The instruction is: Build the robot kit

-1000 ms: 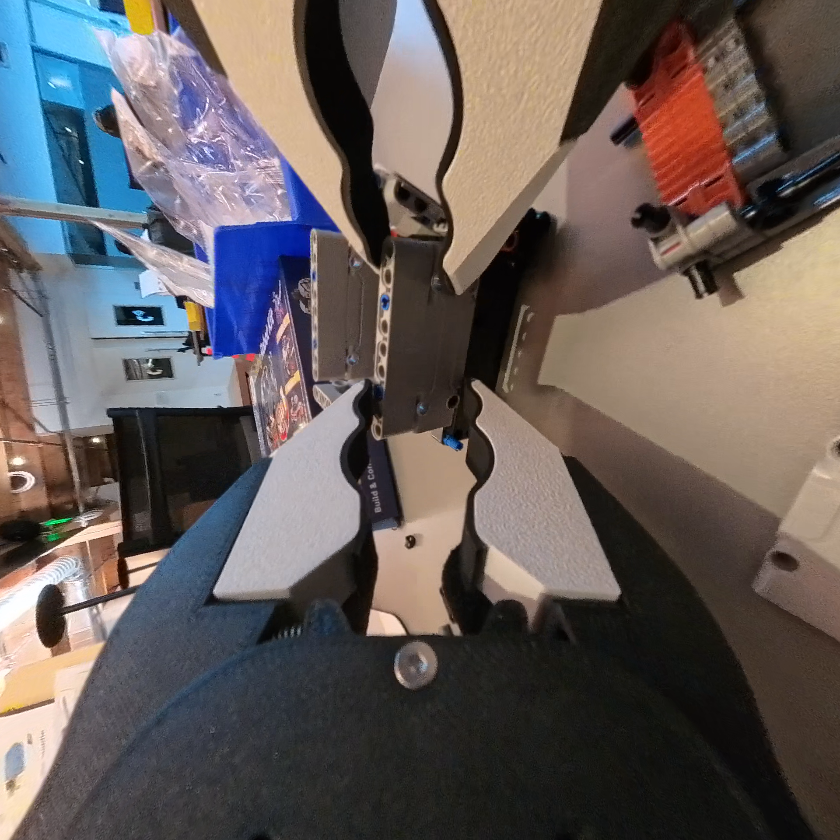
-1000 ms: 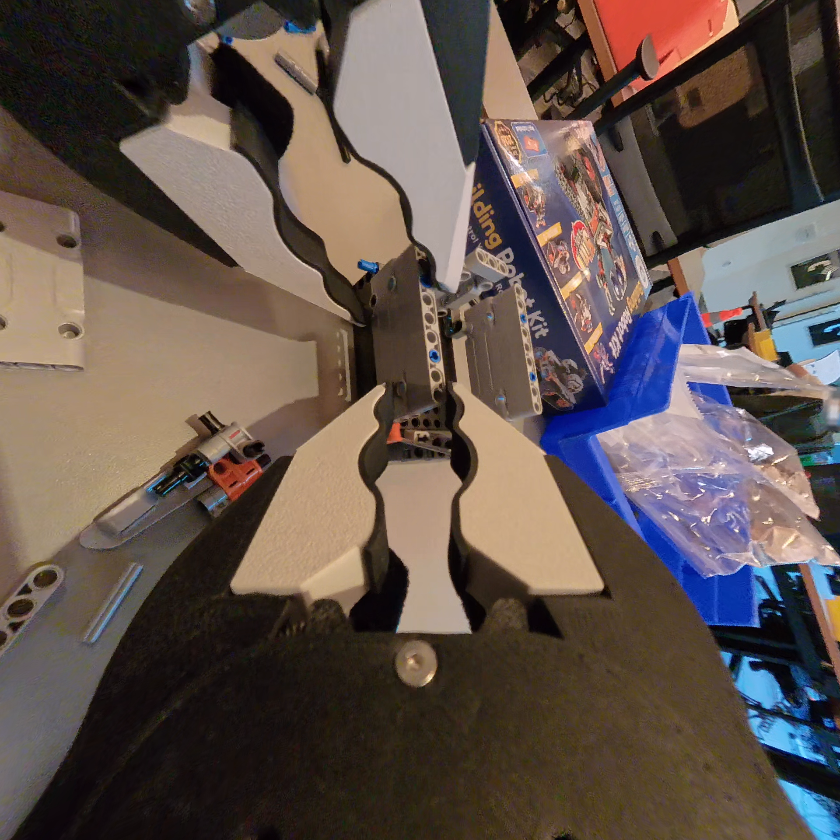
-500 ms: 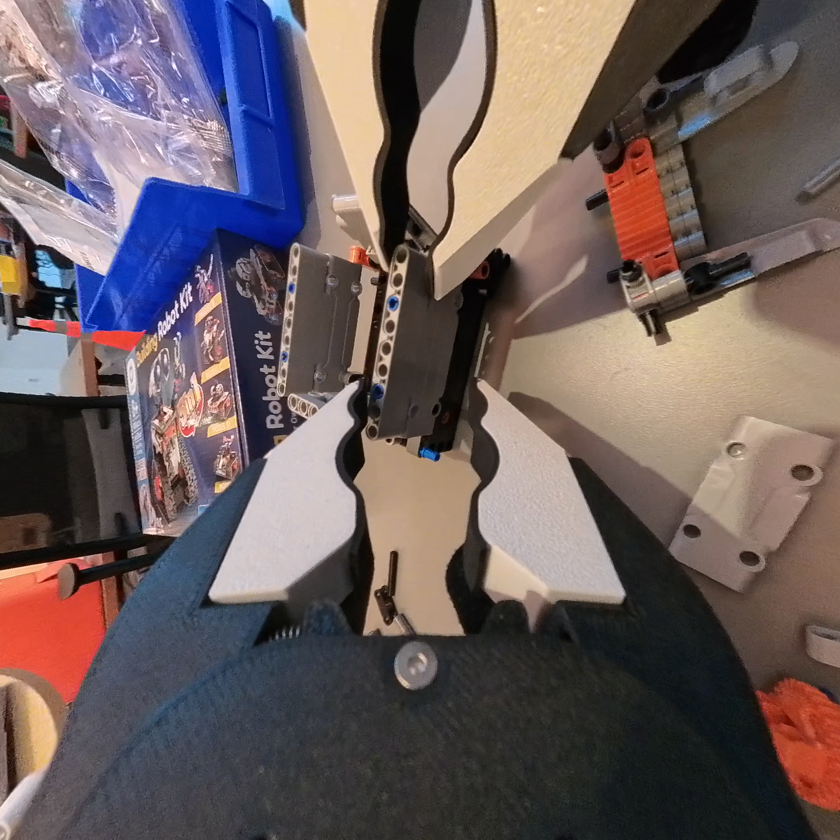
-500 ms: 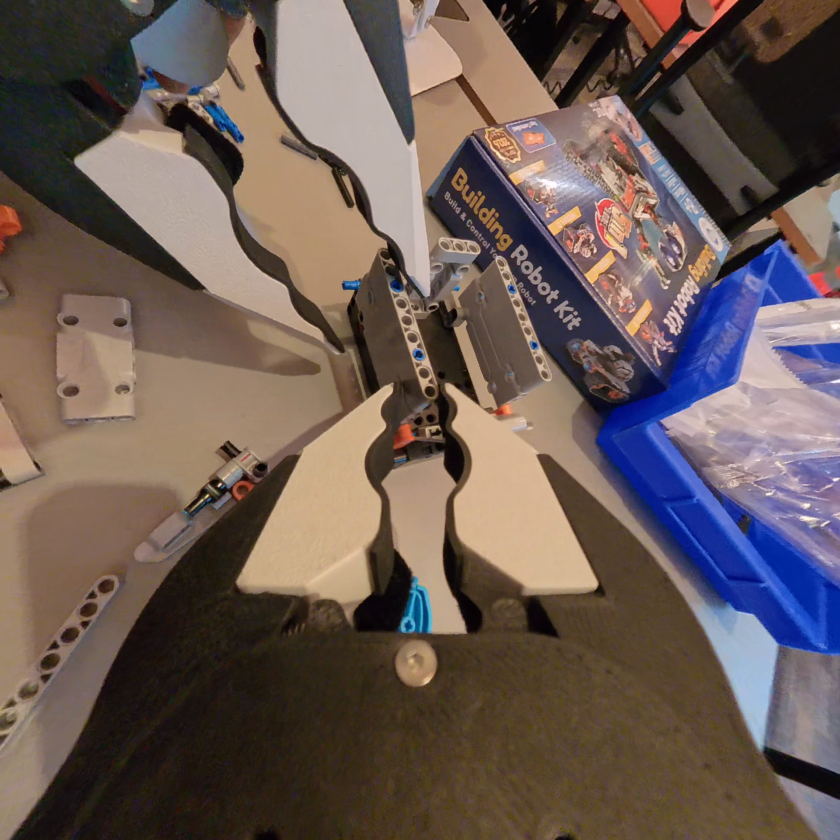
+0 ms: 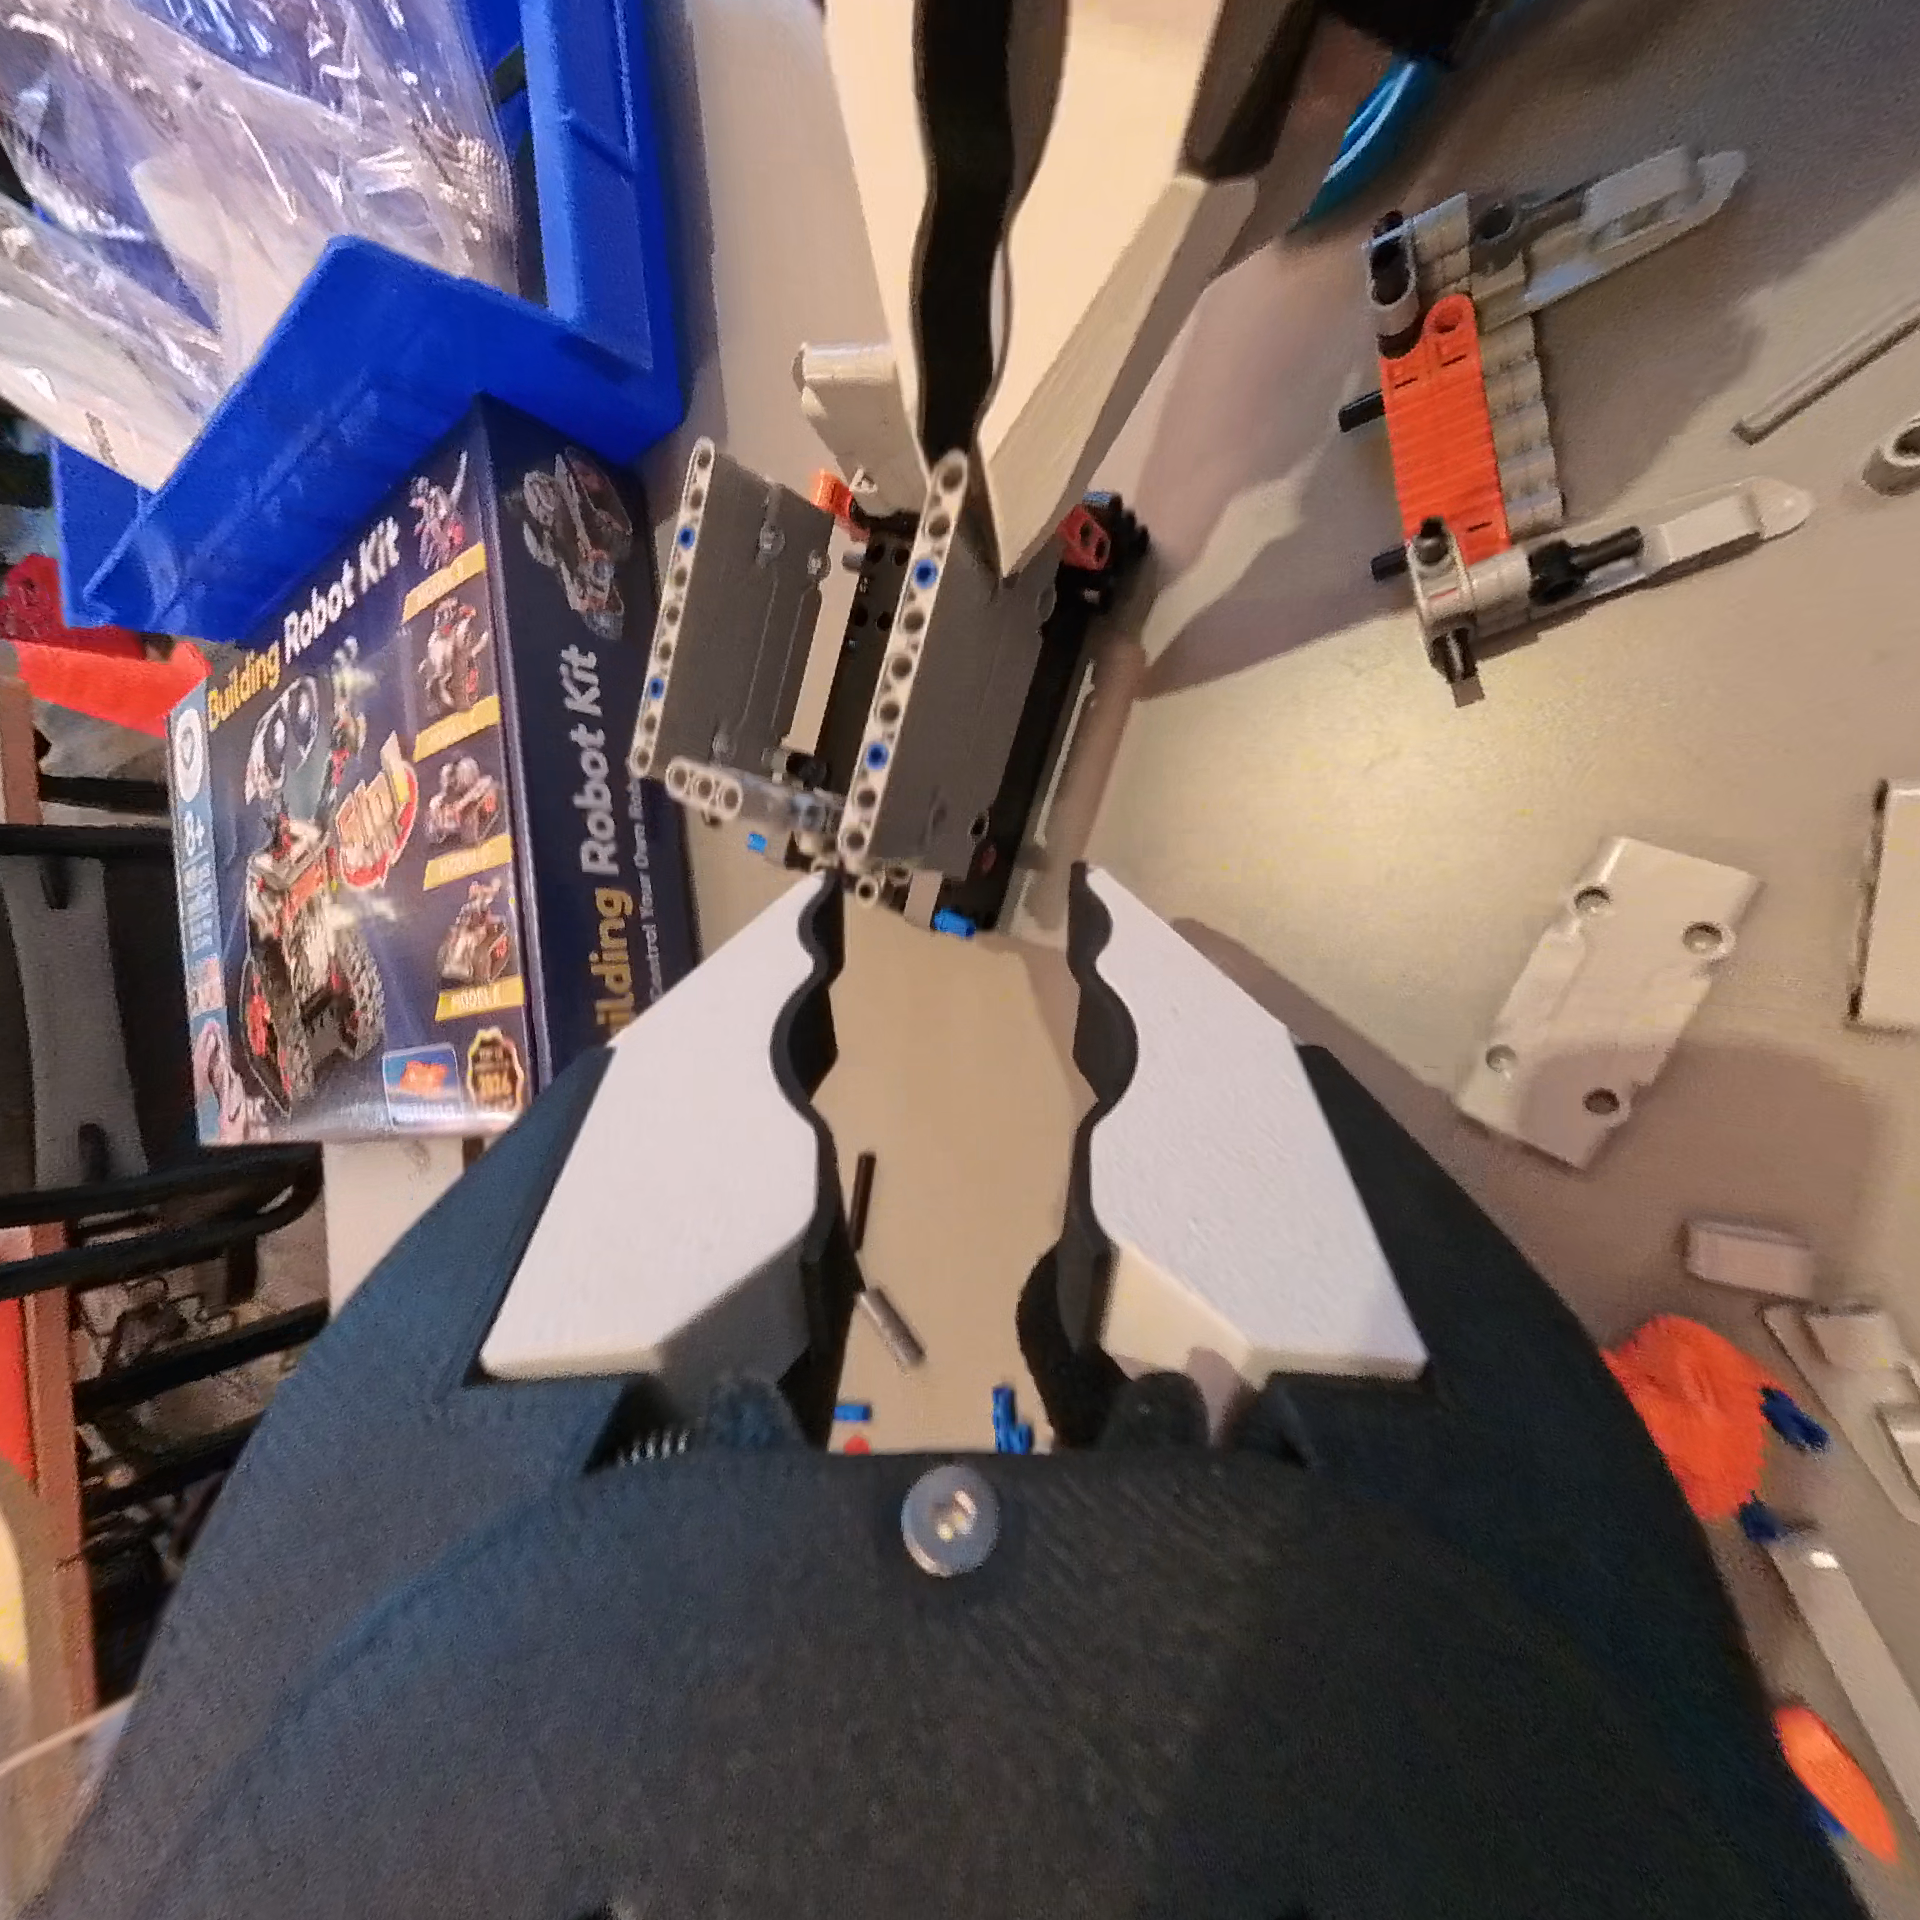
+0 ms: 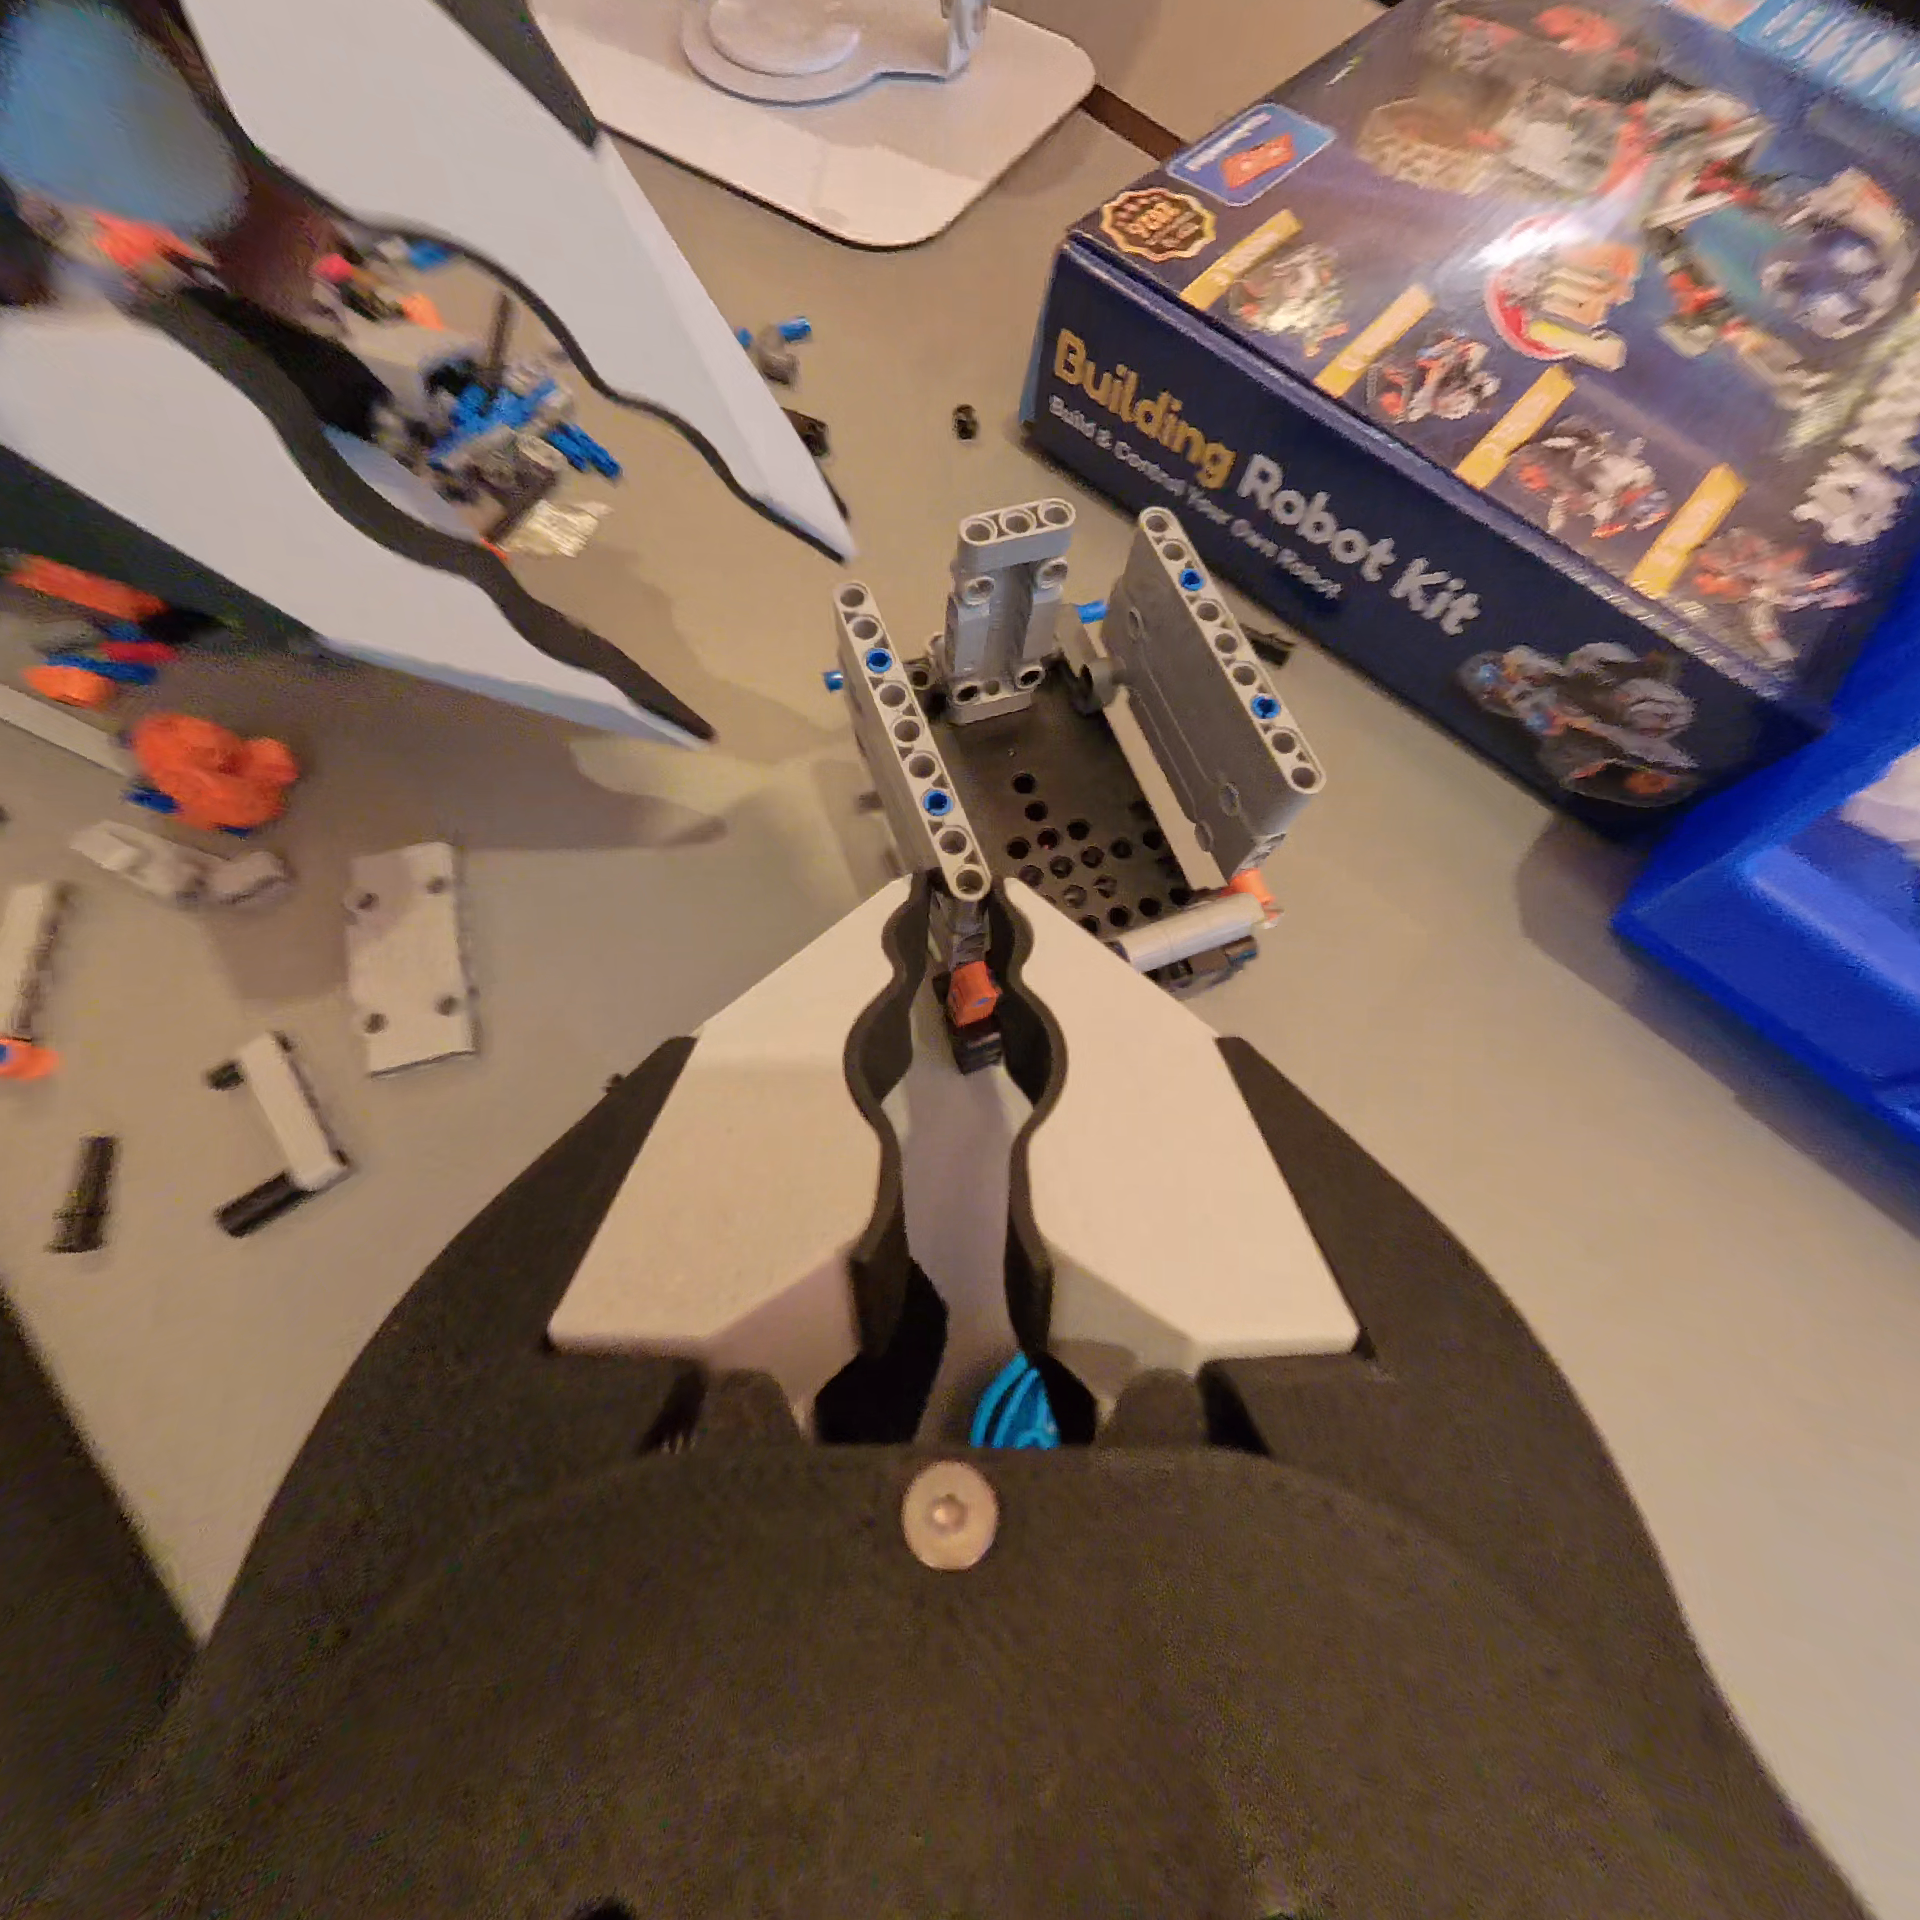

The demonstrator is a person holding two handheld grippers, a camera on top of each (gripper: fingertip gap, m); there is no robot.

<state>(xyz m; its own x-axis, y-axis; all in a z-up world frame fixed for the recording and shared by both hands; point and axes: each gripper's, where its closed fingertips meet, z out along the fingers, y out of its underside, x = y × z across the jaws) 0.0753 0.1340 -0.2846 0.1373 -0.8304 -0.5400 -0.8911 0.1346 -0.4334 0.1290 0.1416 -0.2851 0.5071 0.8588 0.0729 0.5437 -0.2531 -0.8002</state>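
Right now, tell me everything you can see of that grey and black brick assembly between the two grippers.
The brick assembly is a plastic build: a black perforated base plate with two grey panels standing along its sides, their pale edge beams dotted with holes and blue pins. A grey block stands upright at the far end, with orange connectors at the near end. It sits on the grey table beside a dark blue box. The right gripper pinches the near end of its left panel; the left gripper is open, just clear.

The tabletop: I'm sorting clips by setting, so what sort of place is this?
Probably a hobby or workshop table for model building: a half-built toy frame, a building-kit box and loose plastic parts beside a blue bin.
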